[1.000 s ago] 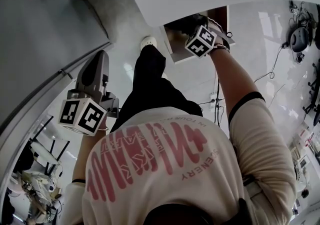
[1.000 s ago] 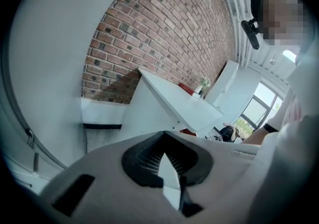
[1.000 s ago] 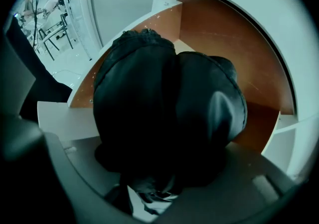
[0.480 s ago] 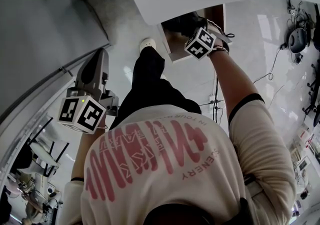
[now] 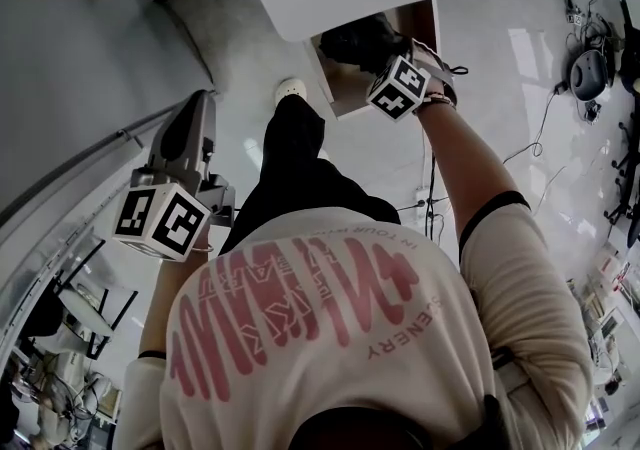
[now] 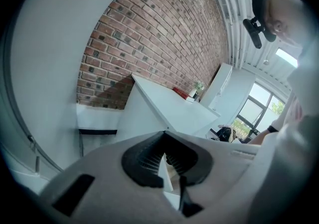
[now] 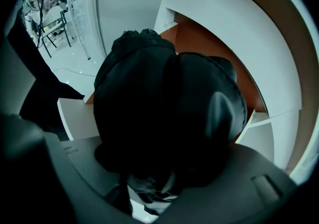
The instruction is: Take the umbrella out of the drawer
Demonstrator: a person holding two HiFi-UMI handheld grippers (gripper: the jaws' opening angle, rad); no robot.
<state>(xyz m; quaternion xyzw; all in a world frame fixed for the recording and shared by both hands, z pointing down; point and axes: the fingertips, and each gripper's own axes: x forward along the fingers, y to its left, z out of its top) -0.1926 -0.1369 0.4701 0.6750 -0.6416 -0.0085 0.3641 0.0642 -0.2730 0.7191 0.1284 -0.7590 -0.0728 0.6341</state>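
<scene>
Left gripper (image 6: 164,154) hangs off to the side, aimed at a brick wall (image 6: 149,34), its fingers together with nothing between them. We judge it is parked there to stay clear of the lift. Right gripper (image 7: 164,133) points steeply down over the open drawer (image 7: 209,44), fingers clamped across the umbrella (image 7: 144,83) and standing wide because the bundle is thick. The umbrella sits in that grip above the drawer's brown inside; we cannot tell whether its far end has cleared the rim. It is black, matte and folded short, its fabric bunched into soft rounded lobes. A paler detail at the gripper end is too dark to read. We expect the cloth to give under pressure.
</scene>
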